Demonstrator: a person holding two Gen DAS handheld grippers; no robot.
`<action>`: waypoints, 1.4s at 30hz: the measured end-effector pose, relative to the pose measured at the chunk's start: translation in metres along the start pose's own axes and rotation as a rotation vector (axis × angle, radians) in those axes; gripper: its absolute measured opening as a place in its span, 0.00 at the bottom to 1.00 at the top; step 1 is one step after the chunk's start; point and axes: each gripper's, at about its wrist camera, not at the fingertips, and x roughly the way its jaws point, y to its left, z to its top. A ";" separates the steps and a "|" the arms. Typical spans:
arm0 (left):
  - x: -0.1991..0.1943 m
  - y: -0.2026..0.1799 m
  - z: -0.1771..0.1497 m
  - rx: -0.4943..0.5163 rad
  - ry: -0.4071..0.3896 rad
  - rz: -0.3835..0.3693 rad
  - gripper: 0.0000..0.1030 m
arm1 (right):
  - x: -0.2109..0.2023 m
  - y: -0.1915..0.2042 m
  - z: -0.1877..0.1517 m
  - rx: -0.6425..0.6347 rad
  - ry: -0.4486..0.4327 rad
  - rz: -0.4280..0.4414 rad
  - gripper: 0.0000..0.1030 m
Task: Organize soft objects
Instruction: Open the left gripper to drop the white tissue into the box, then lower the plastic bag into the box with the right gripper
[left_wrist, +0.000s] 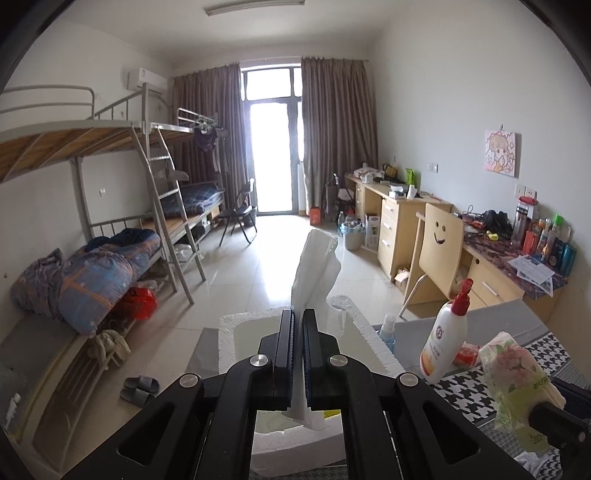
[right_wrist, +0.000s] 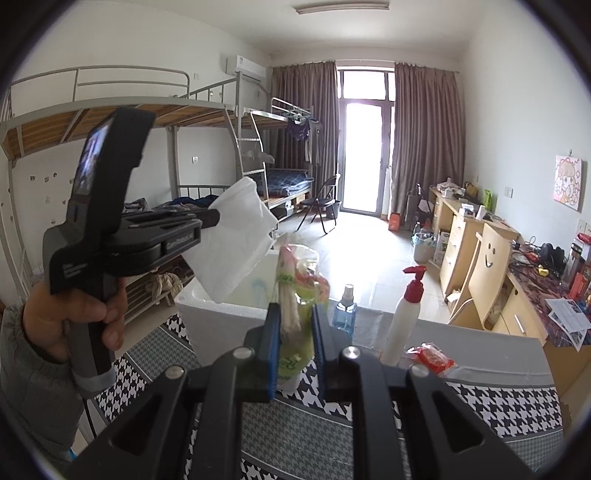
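Observation:
My left gripper is shut on a white tissue and holds it upright above the white foam box. From the right wrist view the same tissue hangs from the left gripper over the foam box. My right gripper is shut on a green flowered tissue pack, held above the table beside the box. That pack also shows in the left wrist view at the lower right.
On the houndstooth table cloth stand a white pump bottle with a red top, a small blue spray bottle and a red packet. Bunk beds stand left, desks and a wooden chair right.

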 end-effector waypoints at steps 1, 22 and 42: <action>0.004 0.002 -0.001 -0.002 0.010 0.000 0.04 | 0.000 0.001 0.000 0.001 0.003 0.000 0.19; 0.051 0.023 -0.018 -0.034 0.160 -0.006 0.82 | 0.015 0.006 0.000 0.000 0.039 -0.029 0.19; 0.008 0.040 -0.020 -0.075 0.059 0.017 0.99 | 0.026 0.014 0.008 -0.014 0.035 -0.020 0.19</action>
